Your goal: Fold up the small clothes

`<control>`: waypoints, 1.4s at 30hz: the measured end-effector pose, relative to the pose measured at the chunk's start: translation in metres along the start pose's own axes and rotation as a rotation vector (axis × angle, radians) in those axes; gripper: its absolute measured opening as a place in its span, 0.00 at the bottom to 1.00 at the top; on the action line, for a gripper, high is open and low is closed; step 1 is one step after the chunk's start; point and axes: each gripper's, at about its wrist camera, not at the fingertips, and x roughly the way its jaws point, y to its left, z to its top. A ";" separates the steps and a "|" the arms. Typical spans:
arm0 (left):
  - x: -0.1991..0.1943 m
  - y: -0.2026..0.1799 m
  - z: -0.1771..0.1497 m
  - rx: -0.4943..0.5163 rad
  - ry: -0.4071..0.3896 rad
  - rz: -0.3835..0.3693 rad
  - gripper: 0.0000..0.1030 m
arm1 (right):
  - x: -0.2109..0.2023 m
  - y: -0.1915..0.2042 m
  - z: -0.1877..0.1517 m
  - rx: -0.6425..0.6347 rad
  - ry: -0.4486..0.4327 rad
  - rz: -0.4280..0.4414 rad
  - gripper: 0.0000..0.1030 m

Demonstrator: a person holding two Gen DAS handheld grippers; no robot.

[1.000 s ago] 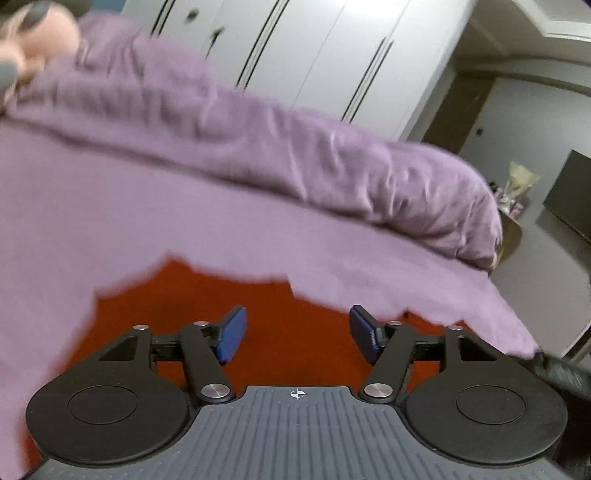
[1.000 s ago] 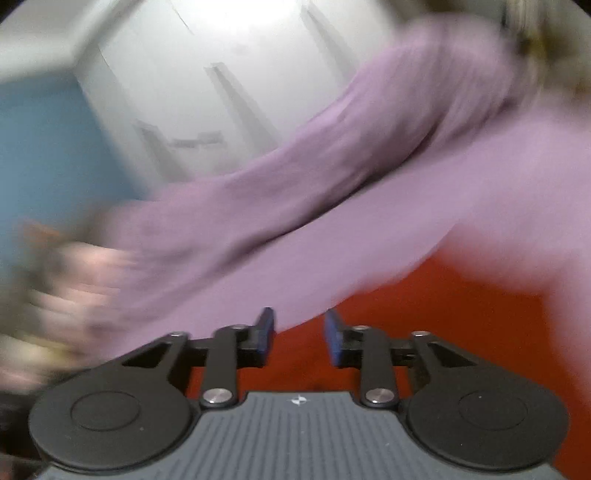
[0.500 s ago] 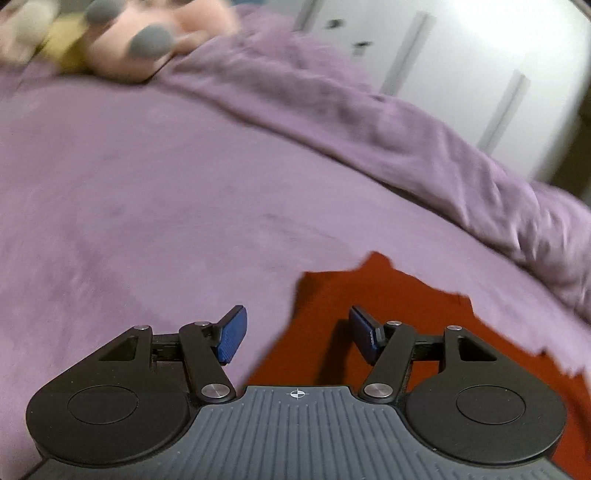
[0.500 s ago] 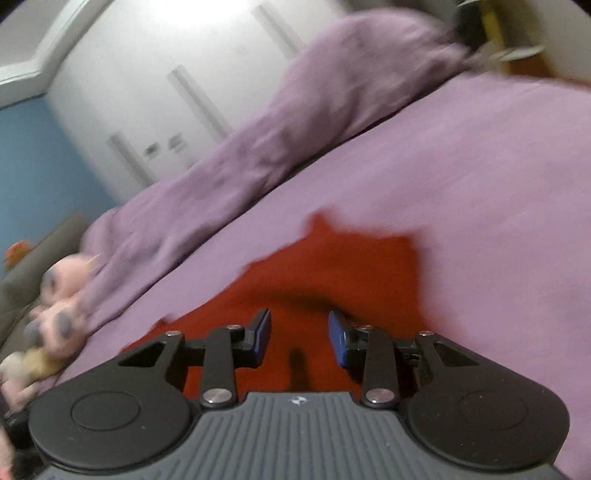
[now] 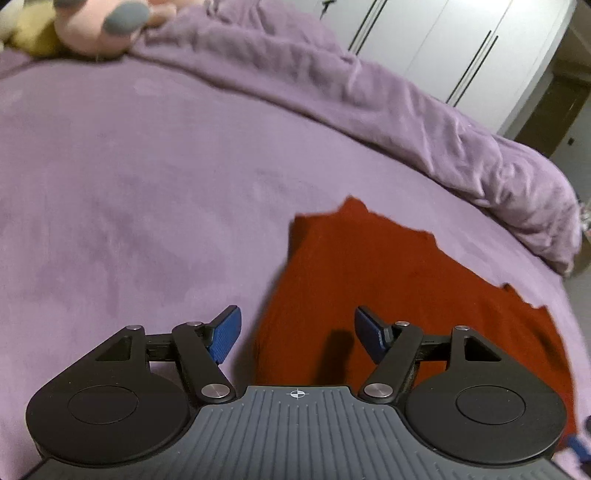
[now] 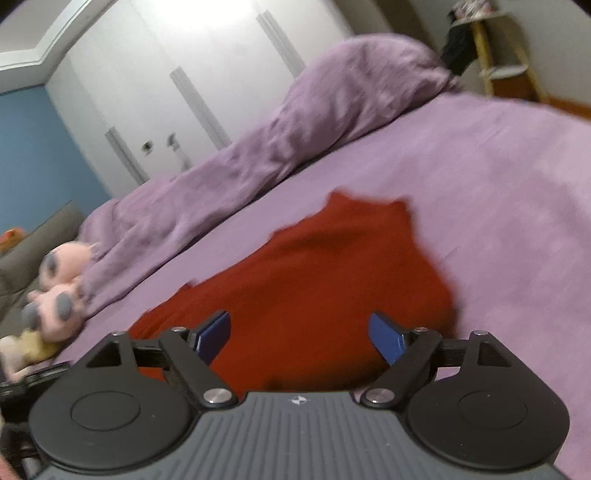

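A small red garment (image 5: 399, 288) lies flat on the purple bed sheet (image 5: 129, 192). My left gripper (image 5: 297, 338) hovers over its left edge, jaws opening, nothing between the blue pads (image 5: 225, 334). In the right wrist view the same red garment (image 6: 314, 288) spreads ahead, its far right end bunched. My right gripper (image 6: 301, 338) hangs above the garment's near part, jaws opening wide, and no cloth is pinched between them.
A rumpled purple duvet (image 5: 388, 107) runs along the far side of the bed. Pink plush toys (image 5: 99, 26) sit at the head end, also plush toys (image 6: 59, 291). White wardrobe doors (image 6: 177, 74) stand behind; a wooden stand (image 6: 495, 59) is at the right.
Both views have swung across the bed, so the red garment now lies right of centre under the left gripper. The right gripper's jaws have spread much wider; the left's slightly.
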 end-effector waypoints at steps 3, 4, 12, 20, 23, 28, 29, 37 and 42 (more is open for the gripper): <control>-0.001 0.010 -0.005 -0.040 0.042 -0.041 0.72 | 0.007 0.014 -0.011 -0.009 0.084 0.055 0.89; 0.000 0.013 -0.006 -0.051 0.049 -0.050 0.72 | 0.011 0.016 -0.015 -0.011 0.107 0.068 0.91; 0.000 0.022 -0.014 -0.091 0.104 -0.167 0.72 | 0.029 -0.001 -0.025 0.141 0.140 0.093 0.96; 0.006 0.040 -0.014 -0.193 0.145 -0.286 0.72 | 0.037 0.006 -0.033 0.105 0.098 0.069 0.96; 0.007 0.047 -0.014 -0.221 0.158 -0.311 0.71 | 0.040 0.007 -0.032 0.091 0.115 0.068 0.96; 0.004 0.051 -0.014 -0.261 0.171 -0.325 0.70 | 0.044 0.011 -0.025 0.066 0.166 0.061 0.96; 0.002 0.052 -0.015 -0.272 0.176 -0.322 0.69 | 0.043 0.012 -0.023 0.063 0.175 0.056 0.96; -0.011 0.055 -0.021 -0.231 0.231 -0.338 0.69 | 0.029 0.053 -0.025 -0.050 0.169 0.046 0.42; 0.005 0.061 -0.021 -0.311 0.235 -0.379 0.69 | 0.036 0.091 -0.034 -0.201 0.124 0.056 0.10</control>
